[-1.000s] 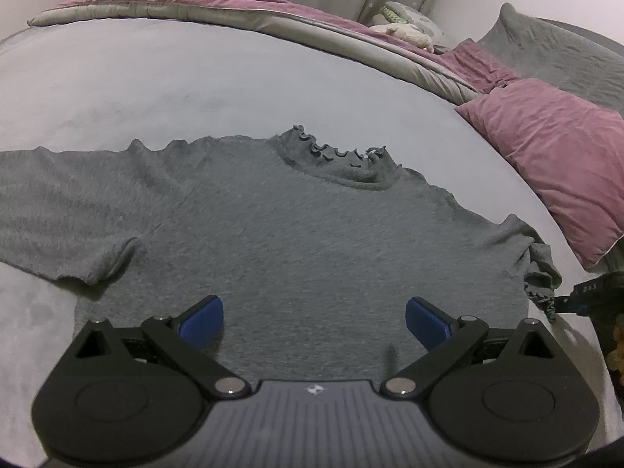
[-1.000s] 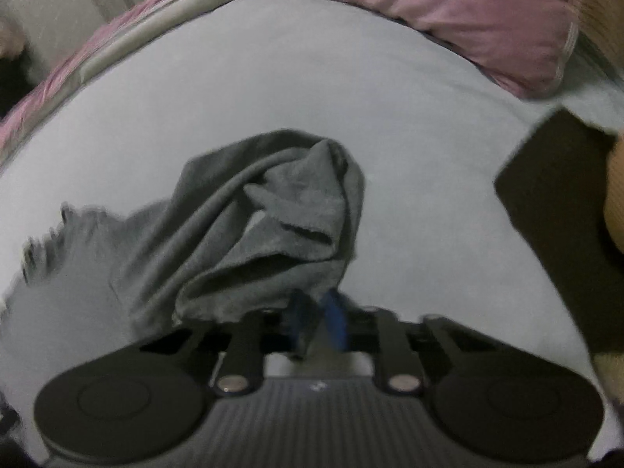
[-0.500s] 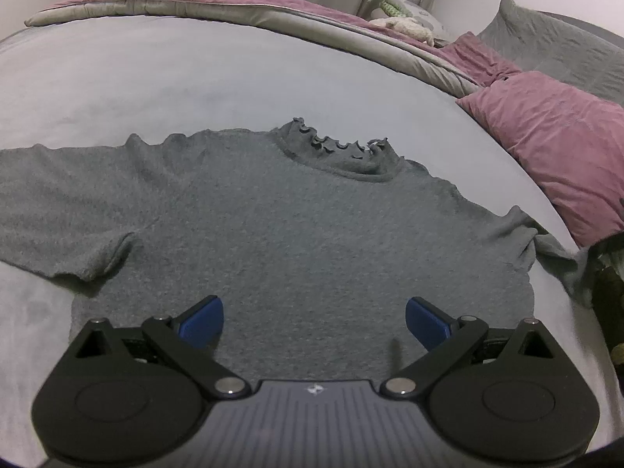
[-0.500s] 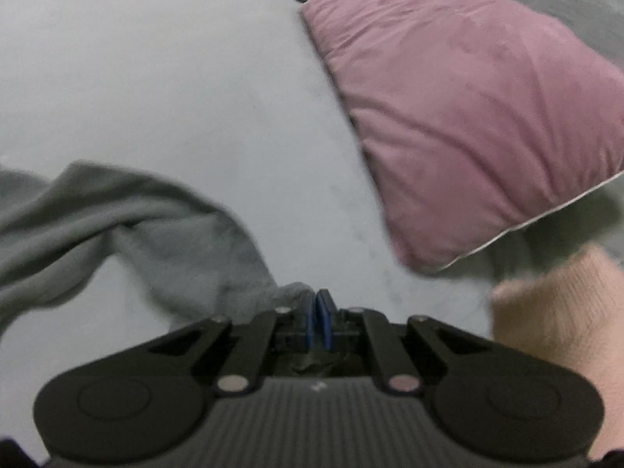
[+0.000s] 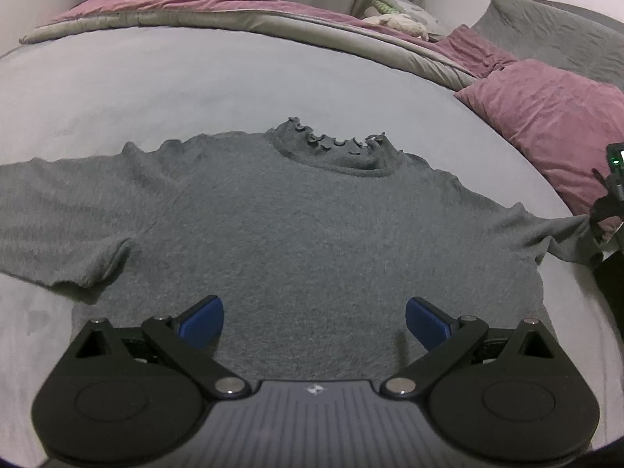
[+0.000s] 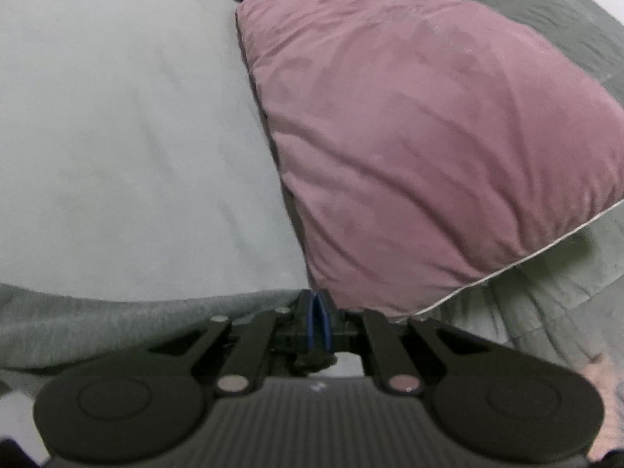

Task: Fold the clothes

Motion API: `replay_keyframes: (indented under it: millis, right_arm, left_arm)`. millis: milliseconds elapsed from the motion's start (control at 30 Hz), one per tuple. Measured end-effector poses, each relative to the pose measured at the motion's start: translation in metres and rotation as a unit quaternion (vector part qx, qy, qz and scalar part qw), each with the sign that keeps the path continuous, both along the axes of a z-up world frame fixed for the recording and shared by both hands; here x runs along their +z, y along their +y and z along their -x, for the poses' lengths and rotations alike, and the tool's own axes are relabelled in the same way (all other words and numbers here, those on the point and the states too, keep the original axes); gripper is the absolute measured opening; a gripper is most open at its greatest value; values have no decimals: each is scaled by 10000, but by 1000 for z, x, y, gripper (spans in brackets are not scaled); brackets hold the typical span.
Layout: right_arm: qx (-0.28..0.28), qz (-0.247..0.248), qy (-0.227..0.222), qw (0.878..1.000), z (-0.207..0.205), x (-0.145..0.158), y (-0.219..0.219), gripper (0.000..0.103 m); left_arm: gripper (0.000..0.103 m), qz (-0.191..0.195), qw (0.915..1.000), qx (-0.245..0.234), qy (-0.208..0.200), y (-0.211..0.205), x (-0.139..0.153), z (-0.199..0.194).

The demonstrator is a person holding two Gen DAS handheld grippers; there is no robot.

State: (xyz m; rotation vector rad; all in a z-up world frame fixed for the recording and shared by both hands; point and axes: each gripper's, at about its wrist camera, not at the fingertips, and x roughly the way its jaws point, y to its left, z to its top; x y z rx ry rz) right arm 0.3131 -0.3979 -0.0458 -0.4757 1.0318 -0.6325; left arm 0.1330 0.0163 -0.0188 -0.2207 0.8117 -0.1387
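Observation:
A grey knit sweater [image 5: 312, 226] with a ruffled collar [image 5: 335, 148] lies flat, front up, on the pale bed sheet [image 5: 195, 85]. Its left sleeve [image 5: 58, 210] stretches out to the left edge. My left gripper [image 5: 314, 319] hovers open over the lower body of the sweater, with nothing between its blue pads. The right sleeve [image 5: 561, 234] is drawn out straight to the right. My right gripper [image 6: 319, 314] is shut on the end of that sleeve [image 6: 117, 323], just in front of the pink pillow [image 6: 409, 136].
The pink pillow [image 5: 553, 117] and a grey pillow [image 5: 546, 27] lie at the right of the bed. A folded pink and grey duvet [image 5: 234, 11] and a soft toy [image 5: 397, 19] run along the far side. A peach sleeve [image 6: 600, 374] shows at the lower right.
My right gripper has carried the bunched right sleeve out to the right, so it now lies stretched toward the pink pillow. The left gripper has stayed open in place.

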Motion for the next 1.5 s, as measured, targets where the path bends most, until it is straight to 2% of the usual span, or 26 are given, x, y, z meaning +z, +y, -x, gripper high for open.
replay_keyframes:
  millis: [67, 133, 167, 200, 400, 500, 567, 767, 1000, 1167, 1267, 1333, 1367, 1400, 1433, 1467, 1500]
  right_arm:
    - [7, -39, -18, 10000, 0, -8, -3, 9]
    - [10, -111, -124, 9999, 2, -10, -5, 23]
    - [29, -165, -187, 9997, 4, -10, -6, 35]
    - [71, -233, -280, 9993, 7, -8, -7, 39]
    - [488, -866, -895, 9910, 38, 14, -4, 43]
    - [848, -1238, -1094, 9826, 52, 19, 10, 44]
    - [1071, -1654, -1204, 9730, 56, 21, 17, 45]
    - [1803, -2789, -1425, 9324, 53, 21, 37, 46]
    - [2663, -3598, -1311, 8846, 43, 1, 51, 46]
    - [2900, -3788, -1151, 8713, 45, -15, 50, 44]
    - [2944, -3916, -1143, 8642, 46, -18, 44, 44]
    - [2967, -3990, -1115, 8604, 46, -19, 39, 43]
    - [3001, -4011, -1084, 8587, 47, -18, 39, 40]
    - [3033, -4031, -1052, 8570, 48, -18, 38, 37]
    - [3060, -4049, -1016, 8556, 48, -18, 39, 35]
    - [3085, -4053, -975, 8550, 49, -18, 40, 29]
    - [3116, -4014, -958, 8559, 50, -18, 42, 17]
  left_arm:
    - [100, -126, 9997, -160, -112, -4, 1, -3]
    - [99, -309, 9986, -347, -242, -10, 4, -6]
    - [98, -407, 9977, -453, -310, -14, 5, -7]
    - [97, -486, 9965, -572, -377, -18, 6, -9]
    - [88, -957, 9856, -1309, -489, -49, 11, -43]
    - [81, -1158, 9816, -1422, -529, -61, 14, -70]
    - [81, -1150, 9812, -1450, -555, -65, 16, -88]
    - [80, -931, 9801, -1604, -702, -71, 15, -139]
    - [77, -688, 9790, -1789, -693, -73, 0, -186]
    - [63, -351, 9820, -1776, -541, -70, -9, -205]
    - [51, -399, 9804, -1840, -575, -76, -11, -206]
    - [39, -445, 9788, -1910, -590, -80, -11, -204]
    - [34, -442, 9783, -1933, -592, -82, -12, -203]
    - [19, -434, 9784, -1932, -591, -84, -12, -202]
    - [9, -426, 9785, -1930, -591, -86, -12, -202]
    - [9, -413, 9789, -1906, -607, -87, -13, -201]
    - [7, -390, 9801, -1834, -660, -86, -13, -198]
